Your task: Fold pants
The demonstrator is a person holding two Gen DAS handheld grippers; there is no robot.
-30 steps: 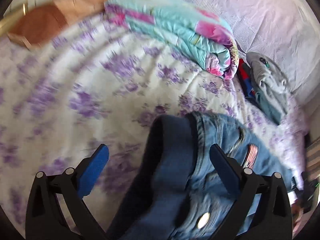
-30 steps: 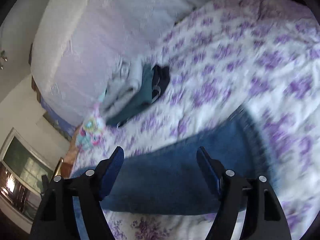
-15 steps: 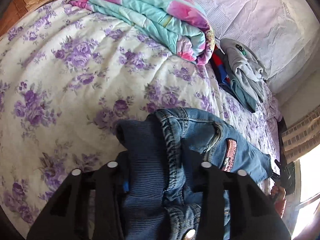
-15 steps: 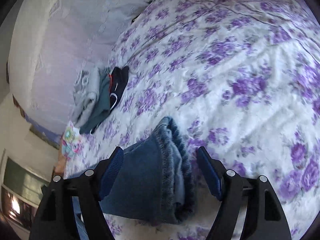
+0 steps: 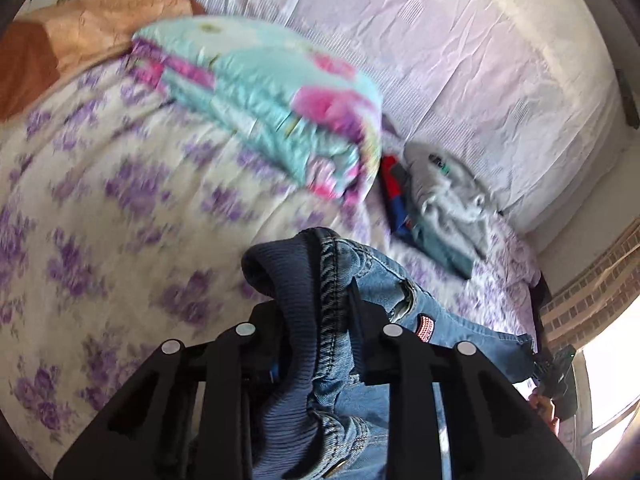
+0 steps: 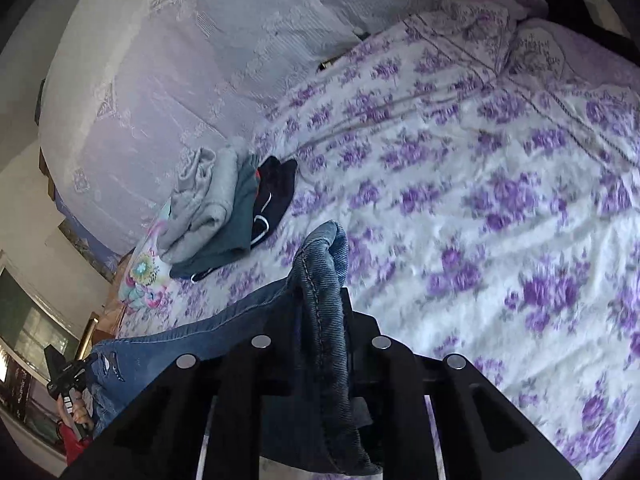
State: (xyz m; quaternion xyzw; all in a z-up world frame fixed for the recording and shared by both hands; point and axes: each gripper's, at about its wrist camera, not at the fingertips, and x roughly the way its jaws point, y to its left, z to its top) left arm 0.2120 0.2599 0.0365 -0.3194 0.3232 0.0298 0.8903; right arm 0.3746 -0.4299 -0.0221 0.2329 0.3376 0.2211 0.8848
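Observation:
The pants are blue jeans with a dark ribbed waistband and a small flag patch. My left gripper is shut on the waistband end and holds it above the bed. My right gripper is shut on the hem end of the jeans, also lifted. The jeans stretch between the two grippers, and the rest of the leg hangs toward the left in the right wrist view. The opposite gripper shows small at the far edge of each view.
The bed has a white sheet with purple flowers. A folded turquoise and pink quilt lies at the back. A pile of grey, teal and dark clothes lies by the white padded headboard. A window is at the right.
Both grippers closed on the jeans: the left on the waistband, the right on the hem. Both then lifted the cloth off the bed.

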